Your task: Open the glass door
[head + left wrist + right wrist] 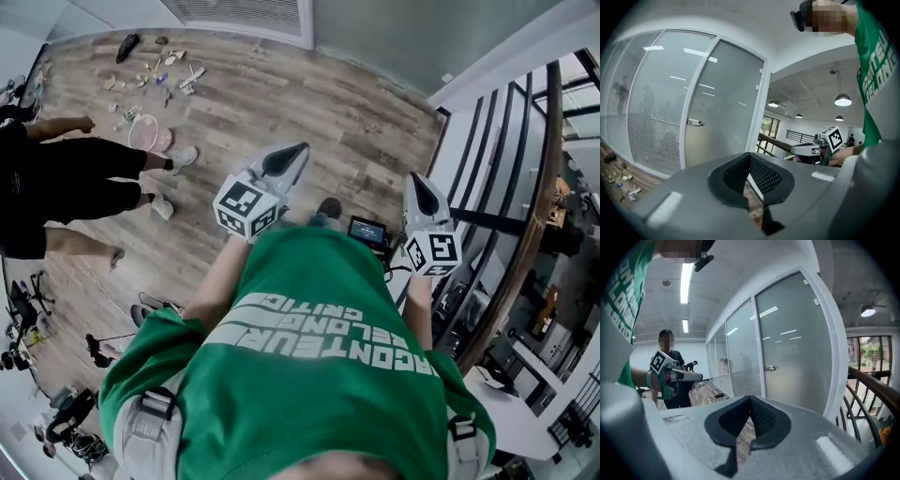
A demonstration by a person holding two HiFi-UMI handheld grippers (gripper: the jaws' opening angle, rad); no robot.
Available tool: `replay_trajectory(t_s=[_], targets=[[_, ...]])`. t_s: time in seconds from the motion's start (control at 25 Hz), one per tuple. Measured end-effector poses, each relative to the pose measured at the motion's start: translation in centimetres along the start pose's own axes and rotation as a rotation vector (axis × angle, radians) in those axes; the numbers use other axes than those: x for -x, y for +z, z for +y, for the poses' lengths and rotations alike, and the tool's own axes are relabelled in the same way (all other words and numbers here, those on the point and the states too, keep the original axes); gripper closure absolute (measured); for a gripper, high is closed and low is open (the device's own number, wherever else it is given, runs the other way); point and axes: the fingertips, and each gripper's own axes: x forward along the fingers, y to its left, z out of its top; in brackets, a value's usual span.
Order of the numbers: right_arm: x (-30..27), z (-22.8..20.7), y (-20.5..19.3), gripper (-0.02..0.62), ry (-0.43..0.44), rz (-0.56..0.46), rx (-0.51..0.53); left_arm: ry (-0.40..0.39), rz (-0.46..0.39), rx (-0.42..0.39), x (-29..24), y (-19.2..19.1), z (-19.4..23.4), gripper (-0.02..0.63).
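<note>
Landmark used: door handle (769, 367).

- Glass door (797, 343) is seen shut, upright in its white frame, long axis vertical. It is frosted, with nothing in front of it.
- The handle is set at the door's left edge, about mid-height. It is a short bar with its long axis level, and it sticks out toward the blind-covered glass panel (743, 357) just left of it.
- Small fittings are seen high on the door's right edge, so hinges are judged to be there, on the far side from the handle. The swing direction cannot be told.
- Right gripper (750, 399): jaws are pressed together, nothing held. The handle lies ahead and above, only slightly right of the jaw line, well apart.
- Left gripper (749, 159): jaws are closed as well, nothing between them. The handle lies ahead, above and clearly off to the left, well apart.
- Neither gripper is touching the door or the handle.
- The right gripper is judged better lined up on the handle. Which one is truly nearer cannot be told.
- Before any grasp, the jaws would have to be opened and set across the level bar.
</note>
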Motion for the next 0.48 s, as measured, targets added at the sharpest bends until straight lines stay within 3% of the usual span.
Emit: replay_trajectory(t_s=[0.24,0.48], targets=[[-0.1,-2.8,0.1,0.603,-0.010,-0.012,-0.018,-0.037,0.028,-0.010,-3.3,0.4,-1.7,0.595],[-0.6,-3.8,-0.5,0.603,-0.038,0.006,-0.036,-0.062,0.042,-0.006,-5.1,0.6,-0.8,0.595]])
